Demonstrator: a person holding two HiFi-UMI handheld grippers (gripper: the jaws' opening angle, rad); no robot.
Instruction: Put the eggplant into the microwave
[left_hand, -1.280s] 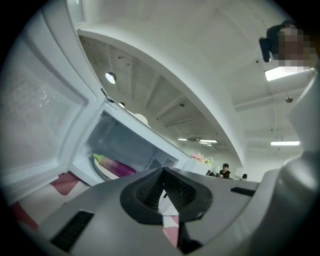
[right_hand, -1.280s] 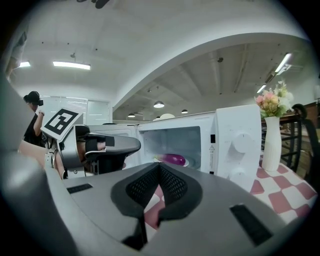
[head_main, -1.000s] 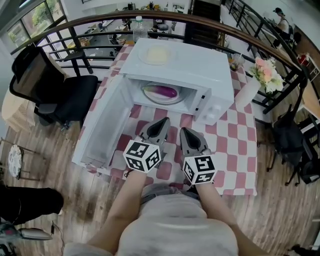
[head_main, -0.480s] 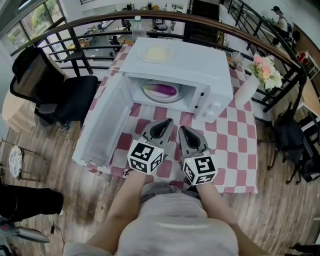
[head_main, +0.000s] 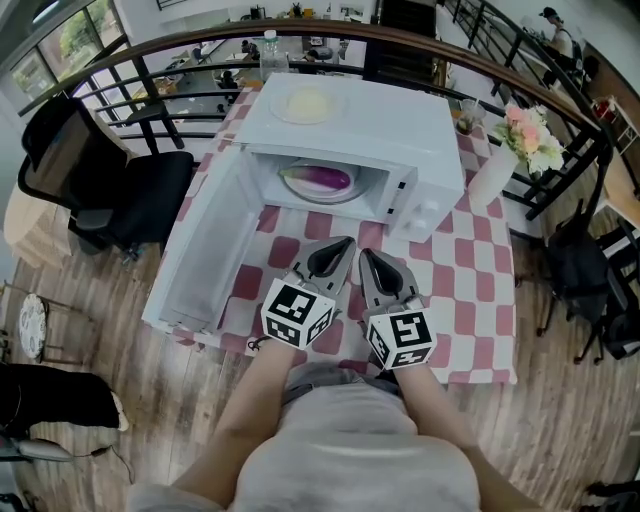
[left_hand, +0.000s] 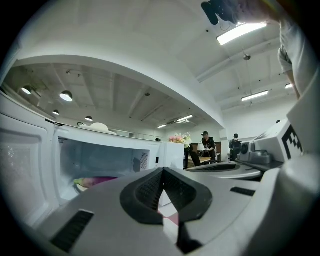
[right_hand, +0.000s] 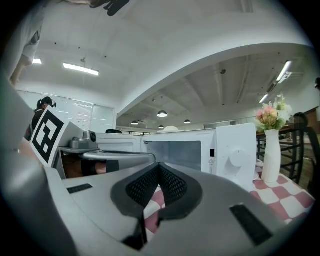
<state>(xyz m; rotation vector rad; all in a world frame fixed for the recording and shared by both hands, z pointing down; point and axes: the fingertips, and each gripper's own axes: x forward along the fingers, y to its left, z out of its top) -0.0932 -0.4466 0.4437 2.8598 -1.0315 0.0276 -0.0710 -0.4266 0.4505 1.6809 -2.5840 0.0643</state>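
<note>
The scene is a railed indoor landing with a wooden floor. A counter (head_main: 470, 275) under a red-and-white check cloth carries a white microwave (head_main: 385, 125).

The left gripper (head_main: 335, 252) is closed, its pads meeting with nothing between them. Just beside it at 3 o'clock, the right gripper (head_main: 372, 262) is likewise closed and empty. Both point level toward 12 o'clock, at the open cavity.

The eggplant (head_main: 325, 179) lies on a plate (head_main: 352, 194) inside the microwave, well apart from both grippers, so the placing looks done. The door (head_main: 205, 250) hangs wide open at 10 o'clock from the left gripper. A vase of flowers (head_main: 497, 180) stands at 2 o'clock, near the microwave's right side.

If the door is to be shut, I judge the main risks to be these:
- Closed tips could skid off the smooth door panel.
- A hard shove could slide the microwave on the cloth toward the vase and tip it.
- A slam could jolt the plate and roll the eggplant.

Whether the eggplant clears the door line cannot be told.

Both forearms reach forward from the body, close together and nearly parallel. The marker cubes face up, and the left cube sits tilted toward the right.
</note>
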